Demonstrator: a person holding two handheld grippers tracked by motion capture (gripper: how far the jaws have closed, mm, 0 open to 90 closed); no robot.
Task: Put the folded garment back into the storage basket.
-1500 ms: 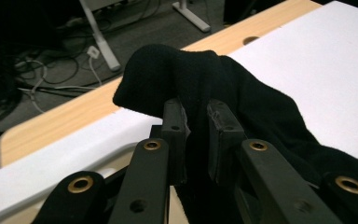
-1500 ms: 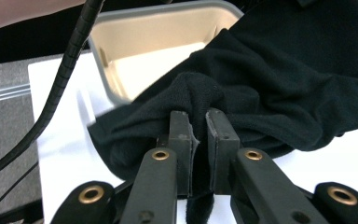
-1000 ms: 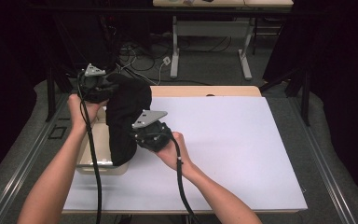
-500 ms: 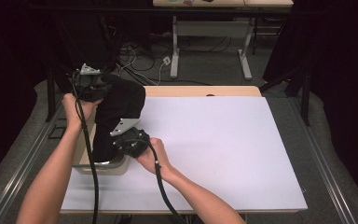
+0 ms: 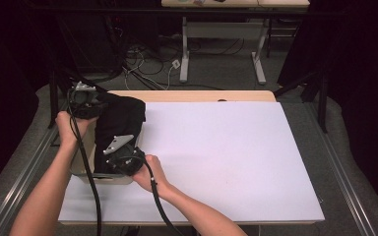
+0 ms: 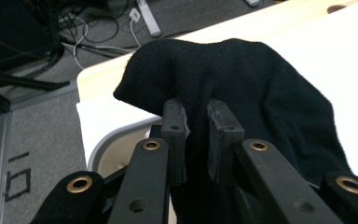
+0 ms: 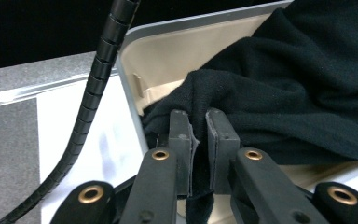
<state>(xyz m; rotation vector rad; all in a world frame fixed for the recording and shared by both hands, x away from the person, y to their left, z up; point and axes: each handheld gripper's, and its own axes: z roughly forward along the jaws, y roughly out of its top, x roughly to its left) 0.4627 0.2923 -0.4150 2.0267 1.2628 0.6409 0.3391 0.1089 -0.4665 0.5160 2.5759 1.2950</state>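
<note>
As it hangs, the black cloth (image 5: 120,125) runs near-to-far.

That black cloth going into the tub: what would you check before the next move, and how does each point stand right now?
1. Left claw shut on the black cloth: ok.
2. Right claw shut on the same cloth: ok.
3. Cloth's lower part inside the beige tub: ok.
4. Whole cloth inside the tub: not ok; its top is bunched above the rim at the left claw.
5. Tub resting fully on the white table: cannot tell; the cloth and hands cover much of it.
6. Black cable clear of the tub: ok.
</note>
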